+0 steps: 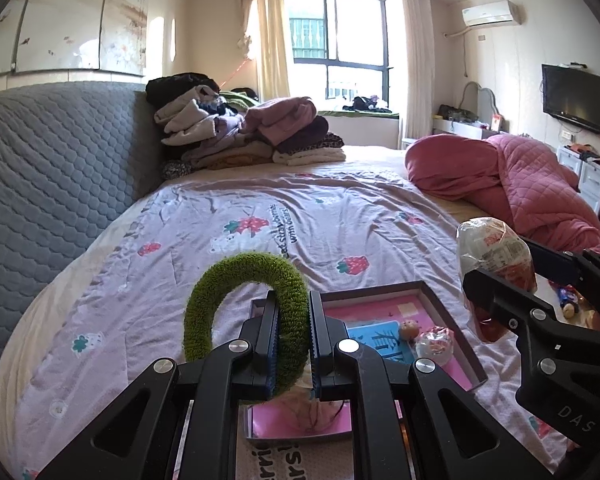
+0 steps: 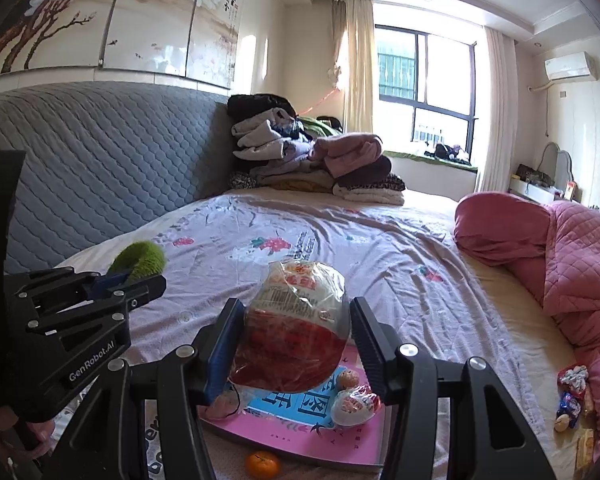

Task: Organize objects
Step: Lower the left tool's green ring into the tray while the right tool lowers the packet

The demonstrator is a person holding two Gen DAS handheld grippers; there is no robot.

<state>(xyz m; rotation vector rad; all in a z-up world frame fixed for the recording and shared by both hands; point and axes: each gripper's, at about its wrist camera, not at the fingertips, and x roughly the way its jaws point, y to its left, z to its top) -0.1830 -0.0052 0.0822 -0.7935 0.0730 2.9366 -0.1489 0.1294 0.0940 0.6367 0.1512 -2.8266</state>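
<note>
Pink-lined tray [image 1: 444, 312] on the bed [image 1: 220, 216] holds a small wrapped snack [image 2: 354, 404] and little round items. Above it, left tongs [image 1: 293, 338] clamp a green fuzzy ring [image 1: 236, 276]; right tongs [image 2: 296, 344] grip a plastic-wrapped red package [image 2: 296, 320]. An orange [image 2: 263, 465] lies just outside the tray.

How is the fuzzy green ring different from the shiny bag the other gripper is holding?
The green ring is fuzzy with a hole through it; the plastic bag is smooth, crinkly and bulging full. The ring is all green, while the bag is clear with red and white print. The left gripper pinches the ring's thin side; the right gripper spreads wide around the bag. Both are held up above the pink tray on the bed.
</note>
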